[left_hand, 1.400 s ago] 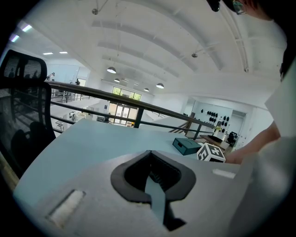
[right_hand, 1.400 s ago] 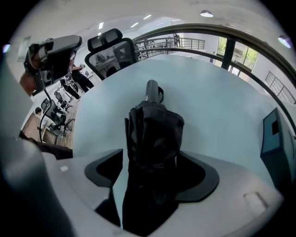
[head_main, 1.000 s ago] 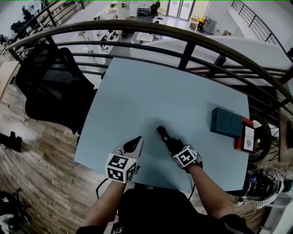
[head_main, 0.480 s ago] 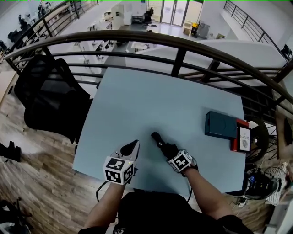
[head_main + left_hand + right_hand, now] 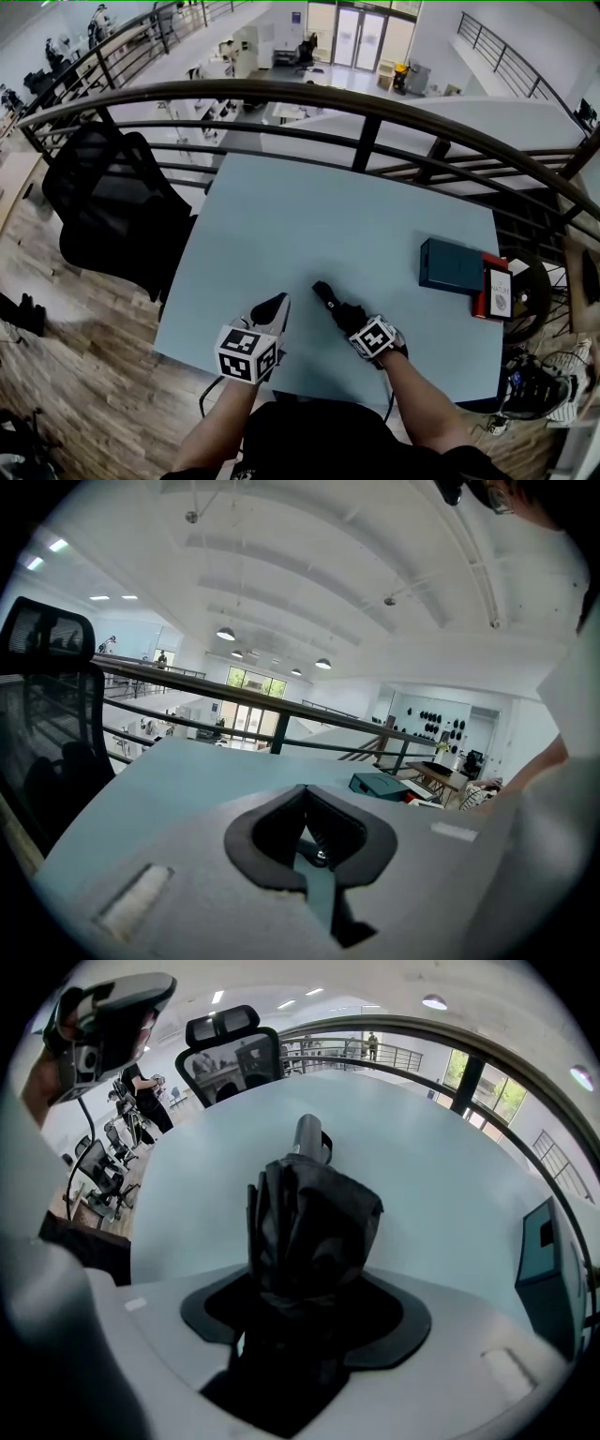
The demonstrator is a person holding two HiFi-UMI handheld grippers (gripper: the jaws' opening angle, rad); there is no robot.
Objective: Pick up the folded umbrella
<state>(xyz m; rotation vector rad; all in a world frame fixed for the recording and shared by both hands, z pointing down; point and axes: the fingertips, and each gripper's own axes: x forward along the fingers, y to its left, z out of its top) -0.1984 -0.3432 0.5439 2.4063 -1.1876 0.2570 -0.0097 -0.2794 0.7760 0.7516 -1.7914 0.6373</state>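
Umbrella work happens at the near edge of a pale blue table [image 5: 281, 206]. The folded umbrella [image 5: 328, 300], black, lies flat there with its handle end pointing away from the person. The right gripper [image 5: 347, 317] points steeply down over the nearer end of it. In the right gripper view the bunched black fabric fills the space between the two dark pads [image 5: 211, 1312]. The jaws are closing in on it from either side, and no firm squeeze shows yet. The umbrella rests on the tabletop. The left gripper [image 5: 272, 307] is just to the left of the umbrella and apart from it, aimed across the table. In its own view the jaws meet at their tips with nothing between them. Well off to the right on the table sits a teal box [image 5: 452, 265]. A red item [image 5: 486, 300] and a white-labelled piece [image 5: 502, 291] lie just beside it at the table's edge. A black office chair [image 5: 112, 206] stands at the left side of the table. A dark metal railing [image 5: 366, 98] curves past the far edge.
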